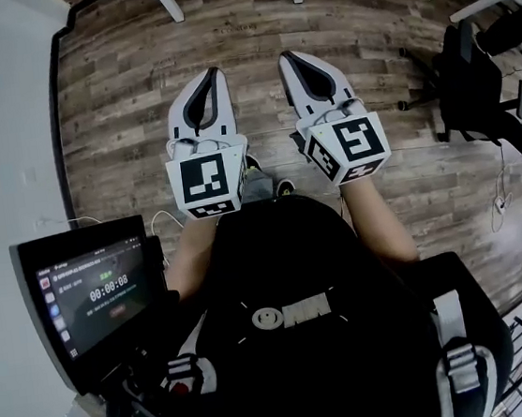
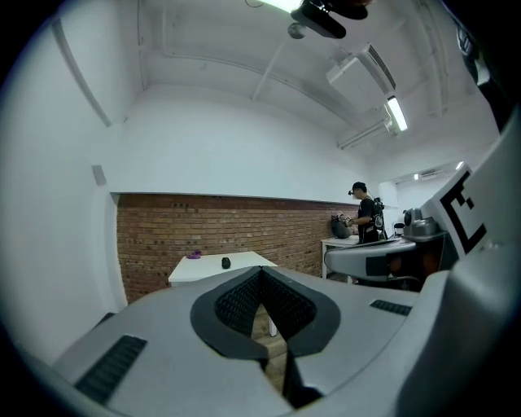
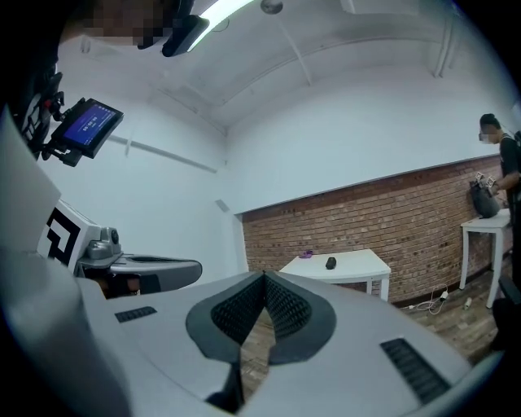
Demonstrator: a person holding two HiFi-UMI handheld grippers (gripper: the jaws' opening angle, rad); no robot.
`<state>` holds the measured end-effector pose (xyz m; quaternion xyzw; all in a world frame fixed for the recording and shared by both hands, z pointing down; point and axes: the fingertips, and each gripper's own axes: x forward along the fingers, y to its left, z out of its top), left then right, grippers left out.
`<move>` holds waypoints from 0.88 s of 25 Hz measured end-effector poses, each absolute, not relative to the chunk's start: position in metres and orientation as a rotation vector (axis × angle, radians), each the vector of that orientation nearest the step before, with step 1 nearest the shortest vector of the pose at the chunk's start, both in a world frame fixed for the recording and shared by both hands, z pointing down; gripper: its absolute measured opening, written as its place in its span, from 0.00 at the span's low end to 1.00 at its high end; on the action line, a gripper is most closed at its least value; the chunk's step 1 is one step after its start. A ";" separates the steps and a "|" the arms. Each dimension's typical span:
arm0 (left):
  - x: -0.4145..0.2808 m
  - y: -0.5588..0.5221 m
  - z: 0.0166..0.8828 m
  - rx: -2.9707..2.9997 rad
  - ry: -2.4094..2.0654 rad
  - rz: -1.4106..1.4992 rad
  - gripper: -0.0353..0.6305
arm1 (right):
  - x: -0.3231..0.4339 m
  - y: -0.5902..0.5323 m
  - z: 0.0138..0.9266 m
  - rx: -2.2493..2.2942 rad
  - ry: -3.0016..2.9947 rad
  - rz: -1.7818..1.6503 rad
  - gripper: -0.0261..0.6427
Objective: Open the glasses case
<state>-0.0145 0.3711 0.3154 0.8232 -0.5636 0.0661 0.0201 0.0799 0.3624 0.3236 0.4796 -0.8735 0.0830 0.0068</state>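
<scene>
Both left gripper [image 1: 212,71] and right gripper [image 1: 286,57] are closed.

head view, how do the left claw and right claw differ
The left claw points almost straight ahead; the right claw slants inward toward it. The left claw's marker cube sits lower in the picture than the right claw's cube. Both are shut, empty, over the wooden floor.

Your left tongs [image 1: 213,72] and right tongs [image 1: 287,58] are pale grey with black pads and black-and-white square markers. The floor [image 1: 121,69] is grey-brown wood grain, the wall [image 2: 163,236] red brick, and the worktop [image 2: 244,261] white.
</scene>
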 end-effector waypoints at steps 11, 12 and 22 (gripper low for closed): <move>-0.051 0.300 0.327 2.520 -1.731 0.206 0.05 | 0.049 0.296 0.328 1.498 -2.703 0.264 0.03; -0.047 0.291 0.327 2.524 -1.725 0.211 0.05 | 0.053 0.288 0.328 1.502 -2.701 0.268 0.03; -0.002 0.173 0.327 2.523 -1.764 0.284 0.05 | 0.111 0.167 0.333 1.539 -2.737 0.313 0.03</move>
